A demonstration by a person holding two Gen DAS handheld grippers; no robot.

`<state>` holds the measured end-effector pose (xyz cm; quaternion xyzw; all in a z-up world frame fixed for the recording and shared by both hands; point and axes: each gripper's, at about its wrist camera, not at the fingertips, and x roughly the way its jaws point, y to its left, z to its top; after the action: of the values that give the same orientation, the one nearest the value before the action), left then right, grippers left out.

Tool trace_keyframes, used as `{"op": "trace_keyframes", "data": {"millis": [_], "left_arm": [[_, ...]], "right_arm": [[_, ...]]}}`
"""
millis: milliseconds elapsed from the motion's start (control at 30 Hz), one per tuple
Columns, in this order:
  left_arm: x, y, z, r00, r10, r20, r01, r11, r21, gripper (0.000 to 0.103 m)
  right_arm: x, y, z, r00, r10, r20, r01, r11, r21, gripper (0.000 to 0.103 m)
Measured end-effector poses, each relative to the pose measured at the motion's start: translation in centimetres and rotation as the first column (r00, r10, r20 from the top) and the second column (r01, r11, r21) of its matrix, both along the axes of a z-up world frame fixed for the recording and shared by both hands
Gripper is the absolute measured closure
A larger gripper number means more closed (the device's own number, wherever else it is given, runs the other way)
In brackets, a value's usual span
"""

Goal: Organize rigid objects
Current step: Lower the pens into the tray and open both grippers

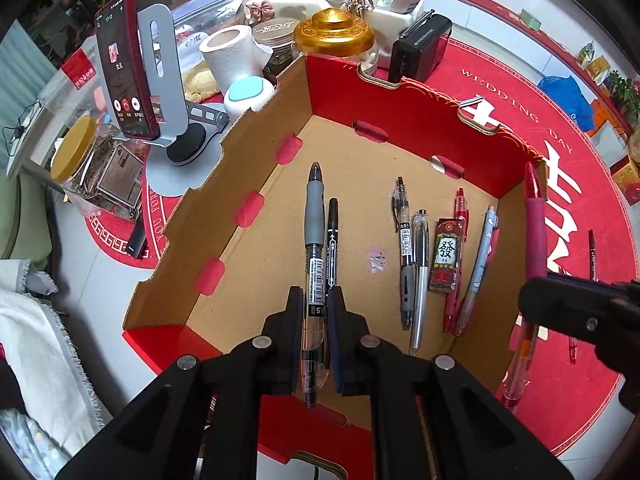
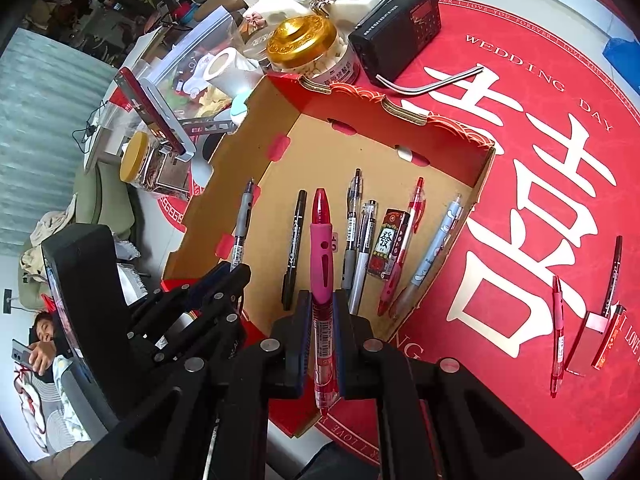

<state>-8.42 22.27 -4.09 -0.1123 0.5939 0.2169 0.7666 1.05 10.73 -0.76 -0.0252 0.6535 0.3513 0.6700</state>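
My left gripper (image 1: 317, 300) is shut on a black gel pen with a grey grip (image 1: 314, 224), held tip-forward over the floor of the red-and-brown cardboard box (image 1: 400, 120). A black marker (image 1: 332, 236) lies in the box just beside it. My right gripper (image 2: 323, 300) is shut on a pink-grip red pen (image 2: 322, 240) above the box's middle. Further right on the box floor lie several pens (image 2: 362, 240) and a mahjong-print eraser (image 2: 386, 242). In the right wrist view the left gripper (image 2: 240, 270) shows at the box's left wall.
On the red mat (image 2: 520, 208) right of the box lie a red pen (image 2: 557, 332), a thin black pen (image 2: 614, 272) and a small red case (image 2: 592, 340). Behind the box stand a phone on a stand (image 1: 124, 68), jars (image 1: 334, 36), a tissue roll (image 1: 230, 54) and a black radio (image 1: 420, 46).
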Motion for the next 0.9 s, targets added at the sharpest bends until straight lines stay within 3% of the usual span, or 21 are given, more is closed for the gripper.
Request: {"op": "trace_keyframes", "data": {"millis": [900], "left_arm": [[0.6,1.1,-1.2,1.0,-0.012,-0.027,0.012,1.0,-0.003,0.09]], "right_arm": [[0.7,1.0,-1.9,1.0,-0.005,-0.018,0.004,1.0,-0.028,0.092]]}}
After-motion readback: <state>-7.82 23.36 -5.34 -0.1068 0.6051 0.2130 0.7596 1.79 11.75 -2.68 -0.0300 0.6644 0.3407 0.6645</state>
